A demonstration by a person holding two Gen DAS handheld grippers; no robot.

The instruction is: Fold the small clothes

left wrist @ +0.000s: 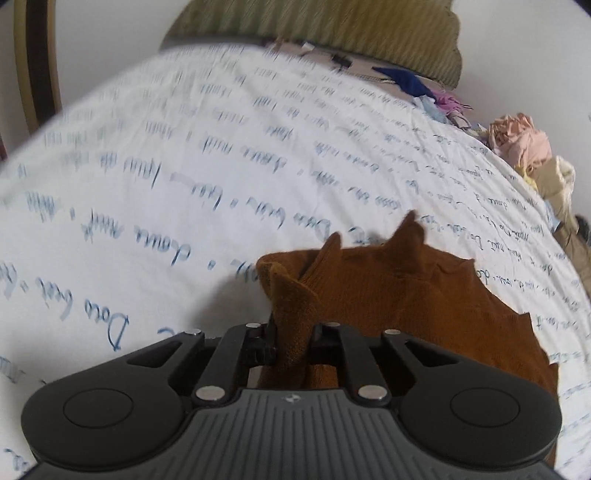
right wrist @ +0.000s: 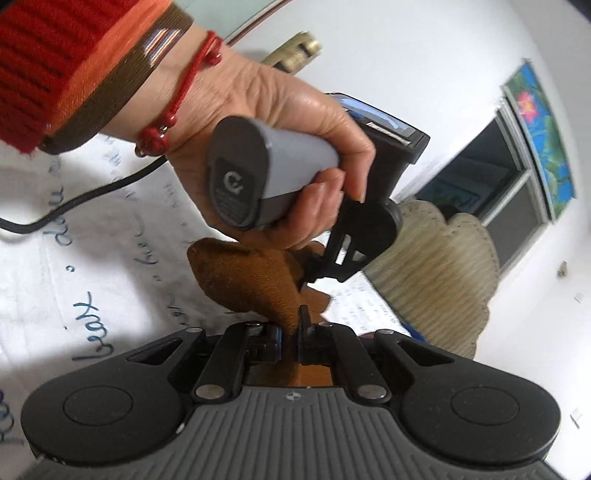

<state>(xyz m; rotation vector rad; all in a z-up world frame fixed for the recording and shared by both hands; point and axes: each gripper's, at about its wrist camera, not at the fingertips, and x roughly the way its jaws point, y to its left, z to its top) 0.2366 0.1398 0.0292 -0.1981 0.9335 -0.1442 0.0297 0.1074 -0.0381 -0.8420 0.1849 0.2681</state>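
Observation:
A small brown knit garment (left wrist: 399, 310) hangs over the white bedsheet with blue writing (left wrist: 184, 184). My left gripper (left wrist: 291, 343) is shut on a bunched edge of it, the cloth running up between the jaws. In the right wrist view my right gripper (right wrist: 291, 332) is shut on another edge of the same brown garment (right wrist: 251, 280). The left gripper (right wrist: 314, 275), held in a hand (right wrist: 258, 110) with a red cord bracelet, pinches the cloth just beyond mine. Both hold the garment lifted off the sheet.
A heap of loose clothes (left wrist: 528, 155), pink, cream and blue, lies at the bed's far right edge. An olive headboard (left wrist: 332, 33) stands behind. A black cable (right wrist: 74, 206) trails over the sheet. A window (right wrist: 509, 206) and wall are at right.

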